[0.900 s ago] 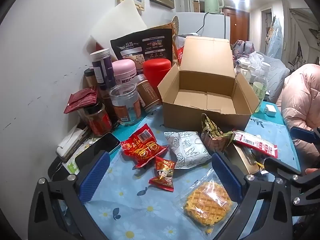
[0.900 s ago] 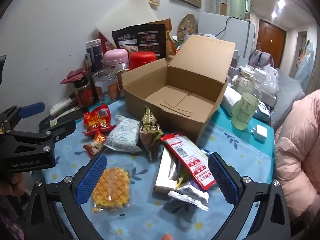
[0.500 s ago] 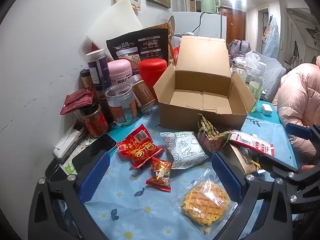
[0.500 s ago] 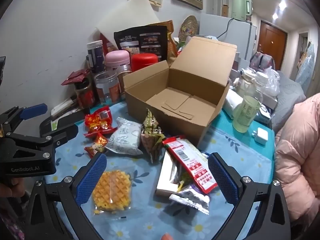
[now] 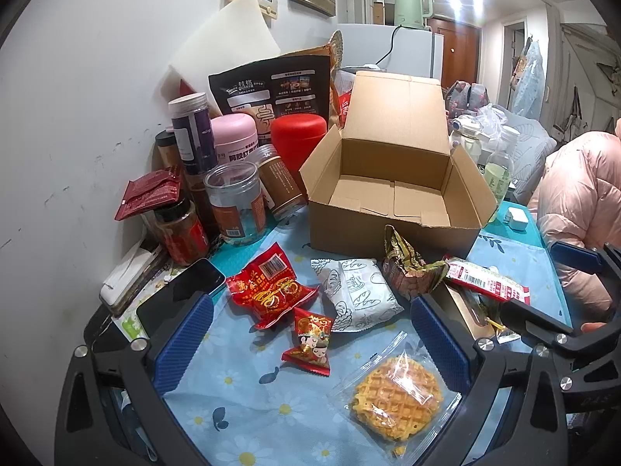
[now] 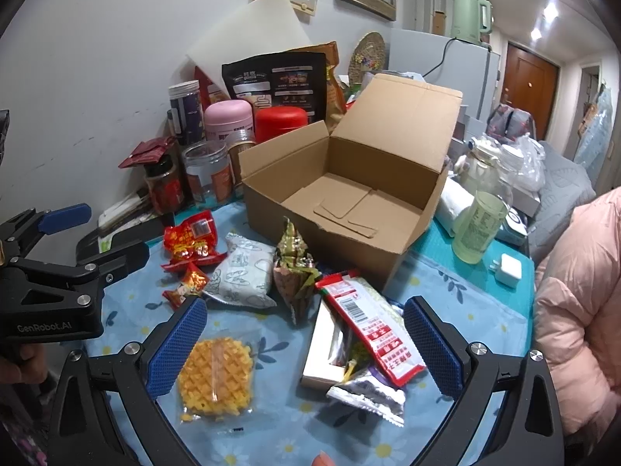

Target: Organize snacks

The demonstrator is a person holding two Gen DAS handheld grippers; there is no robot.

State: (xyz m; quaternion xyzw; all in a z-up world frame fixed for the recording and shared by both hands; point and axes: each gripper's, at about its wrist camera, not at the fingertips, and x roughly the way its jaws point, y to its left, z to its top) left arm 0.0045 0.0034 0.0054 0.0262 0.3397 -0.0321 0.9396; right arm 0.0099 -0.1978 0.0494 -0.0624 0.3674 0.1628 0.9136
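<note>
Both my grippers hang over the worktop with jaws spread wide and nothing between them: the left gripper over the red packets, the right gripper over the pile by the box, which stands open and empty behind the snacks. The waffle lies in a clear, slick wrapper near my right gripper's left pad; it looks light but brittle, so I would pinch it gently across its flat edges, or by the wrapper's seam. The white pouch looks soft and puffy and should take a grip across its middle. The small red candy and the bigger red packet are light and crinkly; their crimped ends give the surest hold.
</note>
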